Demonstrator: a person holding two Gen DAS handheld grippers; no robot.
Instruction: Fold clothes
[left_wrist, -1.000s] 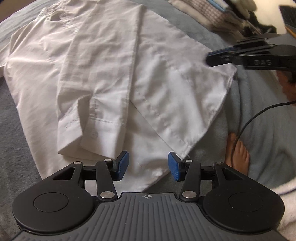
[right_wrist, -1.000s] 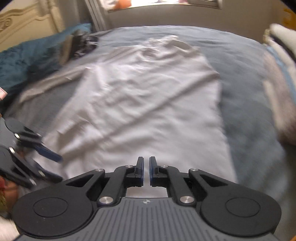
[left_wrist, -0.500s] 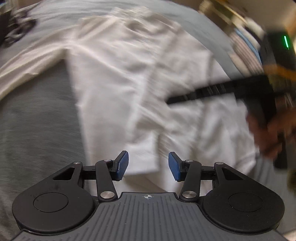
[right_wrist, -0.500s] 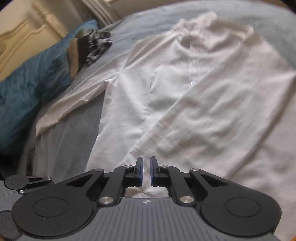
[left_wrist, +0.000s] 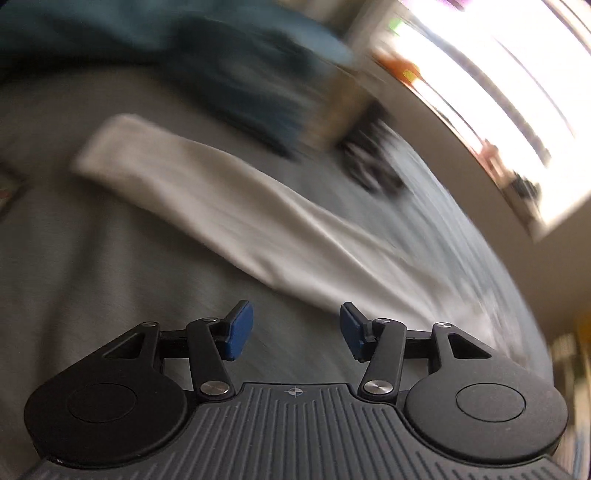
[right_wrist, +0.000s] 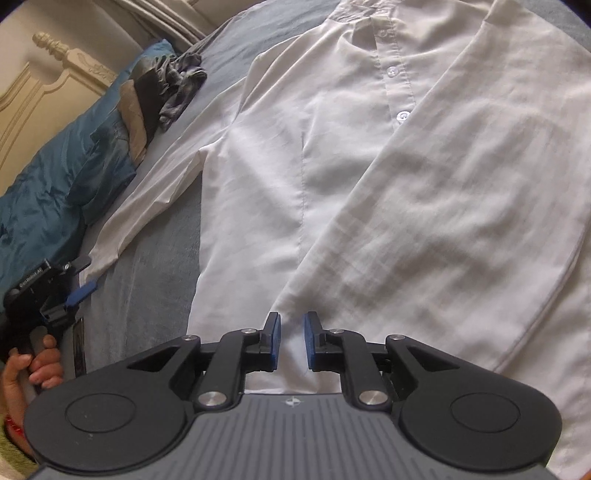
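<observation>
Both tools empty: left tool (left_wrist: 296, 329) wide open, right tool (right_wrist: 291, 340) slightly parted over shirt (right_wrist: 424, 192).

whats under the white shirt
Grey bedcover shows around the white shirt and beneath its outstretched sleeve. Anything else beneath the body is covered.

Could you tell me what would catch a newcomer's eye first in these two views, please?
A white button-up shirt fills most of the right wrist view, spread on a grey bed cover, one side folded in over the button placket. Its other sleeve stretches out flat ahead of the open left gripper. A blue quilt lies bunched at the far left.
</observation>
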